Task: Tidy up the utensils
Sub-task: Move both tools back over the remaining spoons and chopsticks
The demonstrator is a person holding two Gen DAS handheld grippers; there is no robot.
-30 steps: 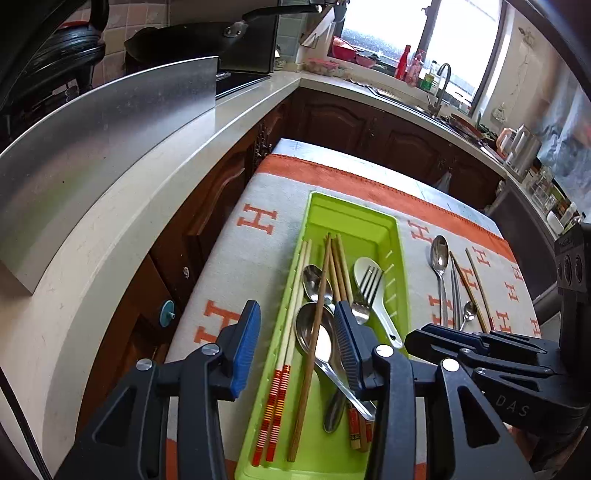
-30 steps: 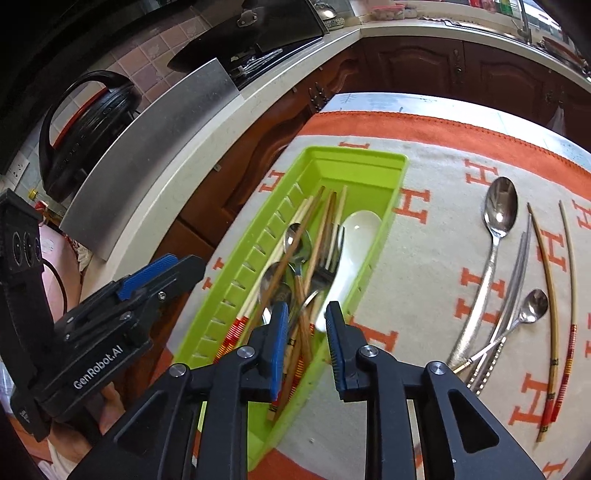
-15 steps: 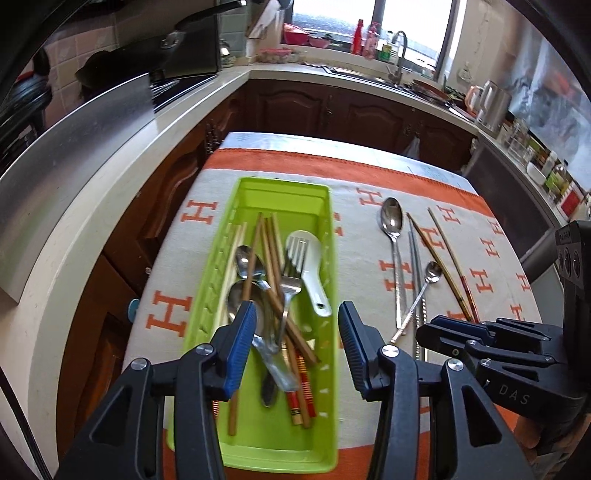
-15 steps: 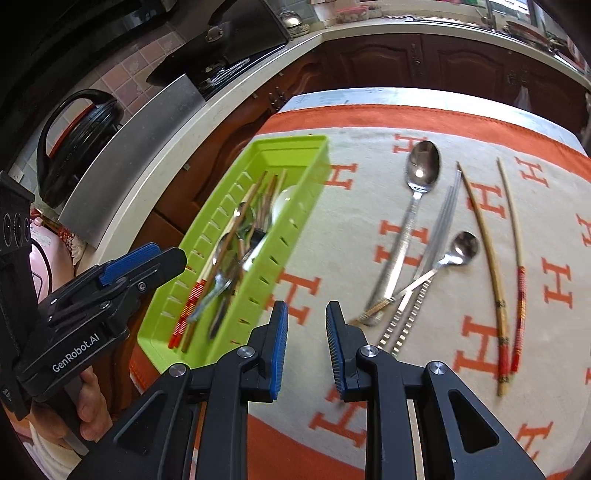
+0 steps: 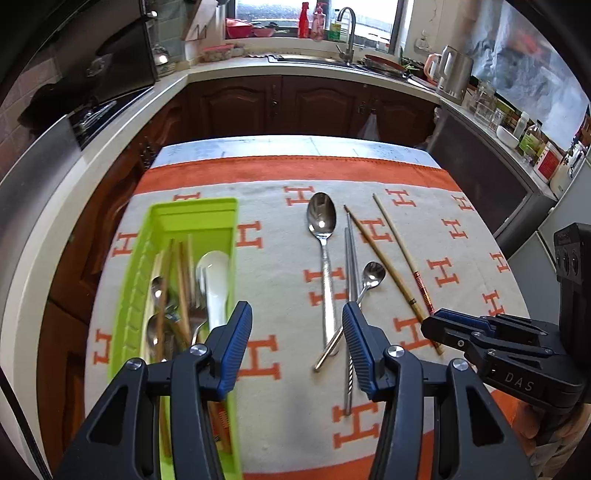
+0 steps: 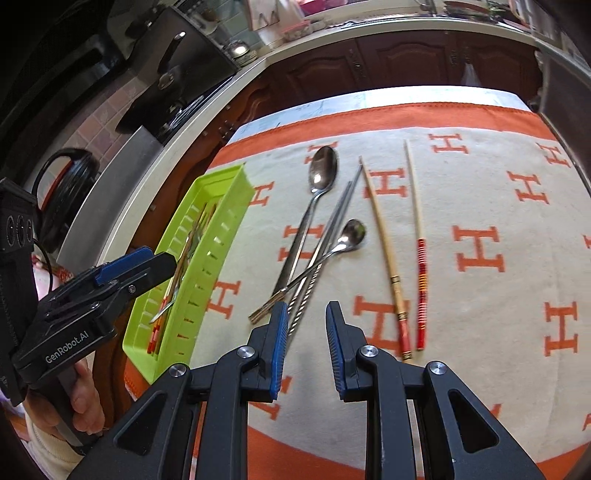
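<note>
With your left gripper (image 5: 297, 345), jaws just widened, and narrow right gripper (image 6: 306, 343) both empty, you probably next fetch the metal chopsticks (image 6: 325, 240) for the green tray (image 6: 221, 236).

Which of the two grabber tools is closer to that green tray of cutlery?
Left. The left gripper hangs at the green tray's right wall, one finger over its edge. The right gripper sits farther right, above the metal chopsticks on the cloth.

Dark wood cabinets (image 5: 295, 107) under a pale L-shaped countertop (image 5: 314, 72), bright window (image 5: 317, 14) above the sink faucet (image 5: 345, 26), tiled wall (image 6: 92, 122) at left
</note>
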